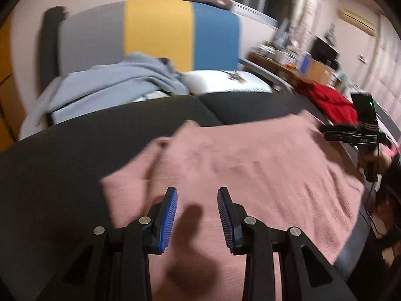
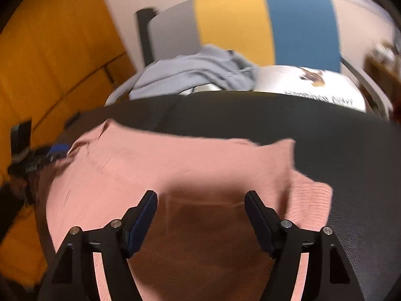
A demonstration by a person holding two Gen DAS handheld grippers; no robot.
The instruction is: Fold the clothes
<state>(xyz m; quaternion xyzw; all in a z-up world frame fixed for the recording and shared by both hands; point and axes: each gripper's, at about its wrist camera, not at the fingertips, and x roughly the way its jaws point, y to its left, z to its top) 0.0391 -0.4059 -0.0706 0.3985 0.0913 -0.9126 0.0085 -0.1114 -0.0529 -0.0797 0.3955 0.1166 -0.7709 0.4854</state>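
Pink clothes (image 1: 250, 165), one knitted garment, lie spread flat on a dark padded surface (image 1: 75, 155) that looks like a leather seat or ottoman. One sleeve or corner is folded inward at the far left of the garment in the left wrist view.

The left tool (image 1: 197, 200) hovers above the near edge of the pink fabric with its blue-padded fingers apart and nothing between them. The right tool (image 2: 201, 202) does the same over the near middle of the garment, fingers wide apart and empty, casting a shadow on the cloth.

Beyond the dark surface sit a grey garment (image 1: 112, 80) in a heap, a white printed item (image 2: 308, 85), and a red cloth (image 1: 328, 102) far right.

Both views are blurred, which suggests motion. Likely risks: a tool closing on only the top layer, or on too little knit, so the fabric slips out mid-fold. Uneven lifts from the two tools could skew the fold. Dragging across the smooth surface could slide the whole garment toward the edge.
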